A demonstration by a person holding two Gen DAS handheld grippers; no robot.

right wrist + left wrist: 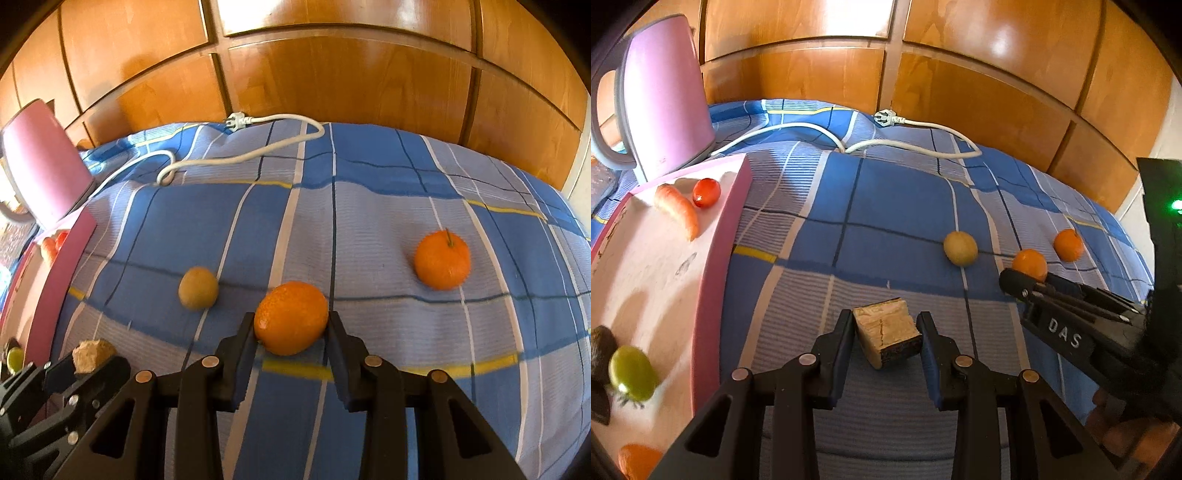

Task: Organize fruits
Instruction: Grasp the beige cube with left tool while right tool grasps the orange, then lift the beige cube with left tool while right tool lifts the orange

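My left gripper [886, 328] is shut on a tan wedge-shaped fruit piece [888, 338] with a dark rind, just above the blue checked cloth [886, 206]. My right gripper [291, 328] is shut on an orange [291, 317] that rests on the cloth. A second orange [442, 260] with a stem lies to its right. A yellow-brown round fruit [198, 288] lies to its left. The pink tray [716, 280] at the left holds a carrot [677, 208], a red tomato [706, 192], a green fruit [632, 373] and another orange [637, 459].
A pink kettle [661, 96] stands behind the tray. Its white cord and plug [886, 120] trail across the back of the cloth. Wooden panels [923, 55] rise behind the surface. A dark object [600, 350] sits at the tray's left edge.
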